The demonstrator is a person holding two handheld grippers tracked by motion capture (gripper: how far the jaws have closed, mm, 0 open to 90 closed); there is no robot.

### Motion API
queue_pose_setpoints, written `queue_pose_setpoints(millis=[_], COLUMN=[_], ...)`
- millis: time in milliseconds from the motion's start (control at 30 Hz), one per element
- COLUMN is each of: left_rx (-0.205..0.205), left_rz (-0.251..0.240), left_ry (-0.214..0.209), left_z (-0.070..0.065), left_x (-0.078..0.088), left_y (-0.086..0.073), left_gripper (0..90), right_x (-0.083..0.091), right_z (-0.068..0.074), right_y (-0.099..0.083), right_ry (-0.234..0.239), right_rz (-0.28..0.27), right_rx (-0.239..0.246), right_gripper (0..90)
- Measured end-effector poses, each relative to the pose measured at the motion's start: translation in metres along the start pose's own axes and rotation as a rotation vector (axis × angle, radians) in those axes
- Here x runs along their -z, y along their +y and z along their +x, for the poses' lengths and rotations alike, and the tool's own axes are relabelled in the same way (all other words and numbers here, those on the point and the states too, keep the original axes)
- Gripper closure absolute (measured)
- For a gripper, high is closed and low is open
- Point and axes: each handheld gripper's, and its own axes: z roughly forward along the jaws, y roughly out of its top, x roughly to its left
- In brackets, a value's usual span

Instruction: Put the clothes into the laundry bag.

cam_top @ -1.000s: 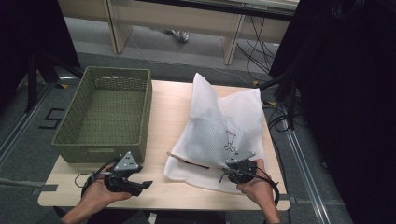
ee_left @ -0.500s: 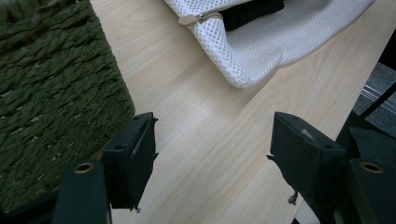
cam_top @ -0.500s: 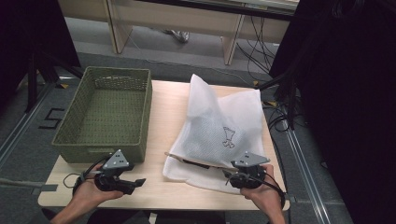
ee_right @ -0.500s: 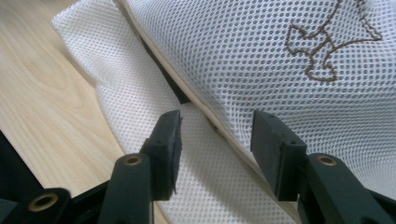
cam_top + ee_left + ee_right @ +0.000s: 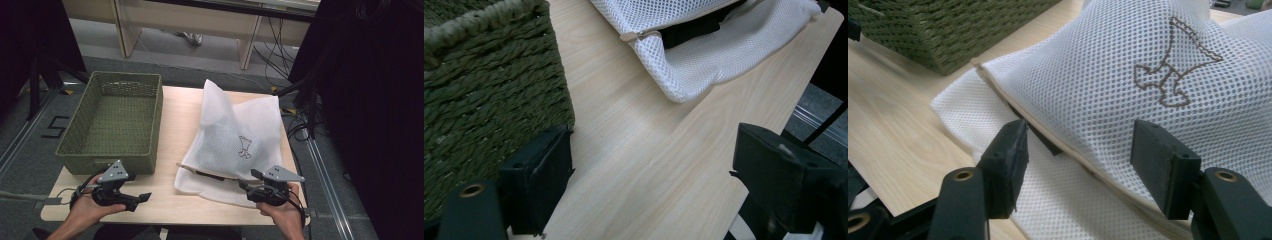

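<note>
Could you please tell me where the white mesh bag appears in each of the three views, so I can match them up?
High view: the white mesh bag lies on the table's right half, right of the green woven basket.
Left gripper view: the bag fills the top right.
Right gripper view: the bag spreads across the centre and right, beyond the open fingers.
Shared landmark: the basket.

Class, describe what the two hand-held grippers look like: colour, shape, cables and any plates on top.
Both are black. The left gripper and the right gripper each carry a grey three-cornered plate on top, and black cables trail from each toward the person's wrists. Seen close in the gripper views, each has two blocky black jaws with flat pads and a brass-coloured ring in the arm below each jaw. No sleeves show on the forearms.
</note>
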Motion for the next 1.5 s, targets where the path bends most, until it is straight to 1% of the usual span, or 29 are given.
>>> queue_pose_setpoints(millis=[33,67,100,133,167,200,233,300,367,400,467,500,533,567,667,700,733,767,800,833,867,933,1000,1067,1100,1233,1267,1367,1500], left_rx=[-0.005,-0.008,-0.008,-0.024,-0.040,-0.039,-0.024,-0.026,-0.028,-0.027,-0.027,-0.027,-0.025,-0.023,-0.012,-0.013,-0.015,-0.012,-0.018,-0.019,-0.024,-0.030,-0.032,-0.030,-0.032,-0.032,-0.037,-0.033,-0.035], left_rz=[0.008,-0.001,0.004,-0.004,-0.008,-0.007,-0.009,-0.016,-0.026,-0.017,-0.030,-0.023,-0.031,-0.022,-0.043,-0.026,-0.024,-0.034,-0.028,-0.021,-0.015,-0.012,-0.014,-0.016,-0.014,-0.011,-0.011,-0.016,-0.011], left_ry=[-0.007,0.005,0.002,-0.001,0.010,0.014,0.012,0.018,0.033,0.027,0.032,0.038,0.039,0.040,0.052,0.051,0.060,0.062,0.052,0.061,0.056,0.046,0.056,0.055,0.062,0.063,0.050,0.052,0.051], left_z=[0.000,0.000,0.001,0.002,0.003,0.004,0.003,0.004,0.004,0.005,0.006,0.006,0.006,0.007,0.008,0.009,0.009,0.008,0.008,0.006,0.005,0.004,0.004,0.004,0.004,0.003,0.004,0.004,0.004], left_x=[0.002,0.003,0.005,0.006,0.008,0.009,0.011,0.014,0.017,0.019,0.023,0.026,0.028,0.030,0.034,0.036,0.037,0.037,0.038,0.038,0.038,0.038,0.037,0.038,0.038,0.037,0.037,0.036,0.036], left_y=[0.000,-0.002,-0.003,-0.003,-0.004,-0.005,-0.006,-0.008,-0.010,-0.011,-0.014,-0.015,-0.017,-0.019,-0.024,-0.026,-0.027,-0.028,-0.029,-0.030,-0.031,-0.033,-0.033,-0.033,-0.033,-0.033,-0.033,-0.034,-0.034], left_gripper=[15.8,15.8,15.8,15.8,15.8,15.8,15.8,15.9,15.8,16.0,16.0,16.1,16.2,16.1,16.2,16.2,16.1,16.2,16.2,16.2,16.1,16.2,16.2,16.1,16.1,16.1,16.1,16.1,16.1], right_x=[-0.001,-0.002,-0.001,-0.003,-0.003,-0.004,-0.005,-0.003,-0.002,-0.002,0.000,-0.001,0.000,0.002,0.004,0.004,0.005,0.006,0.007,0.006,0.007,0.007,0.009,0.010,0.010,0.011,0.012,0.012,0.011], right_z=[0.002,0.003,0.006,0.008,0.010,0.010,0.012,0.014,0.019,0.021,0.025,0.027,0.029,0.031,0.035,0.036,0.037,0.040,0.041,0.040,0.040,0.041,0.042,0.045,0.043,0.043,0.043,0.042,0.042], right_y=[-0.002,-0.003,-0.004,-0.005,-0.006,-0.007,-0.009,-0.010,-0.012,-0.013,-0.016,-0.018,-0.020,-0.022,-0.029,-0.030,-0.031,-0.033,-0.034,-0.035,-0.036,-0.037,-0.038,-0.039,-0.039,-0.041,-0.041,-0.042,-0.042], right_ry=[0.002,0.007,0.014,0.027,0.020,0.037,0.038,0.029,0.032,0.038,0.033,0.063,0.064,0.039,0.044,0.065,0.046,0.040,0.039,0.048,0.038,0.044,0.024,0.033,0.031,0.037,0.034,0.038,0.038], right_rz=[-0.009,-0.005,0.009,0.004,0.010,0.010,-0.001,0.011,-0.006,-0.012,-0.008,-0.001,0.005,0.016,0.033,0.047,0.048,0.045,0.063,0.057,0.068,0.072,0.082,0.099,0.089,0.094,0.094,0.092,0.095], right_rx=[-0.006,-0.002,-0.018,-0.014,-0.015,-0.006,-0.007,-0.005,-0.033,-0.025,-0.006,-0.013,-0.010,-0.011,-0.009,-0.011,-0.001,-0.022,-0.022,-0.012,0.001,-0.004,0.016,-0.019,0.009,0.003,-0.006,0.012,0.011], right_gripper=[39.5,39.2,38.8,38.3,38.0,37.6,37.0,36.4,35.7,35.2,34.9,34.6,34.4,34.1,32.4,32.3,32.0,31.7,31.3,31.1,30.9,30.1,29.9,29.8,29.7,29.3,29.3,29.2,29.1])
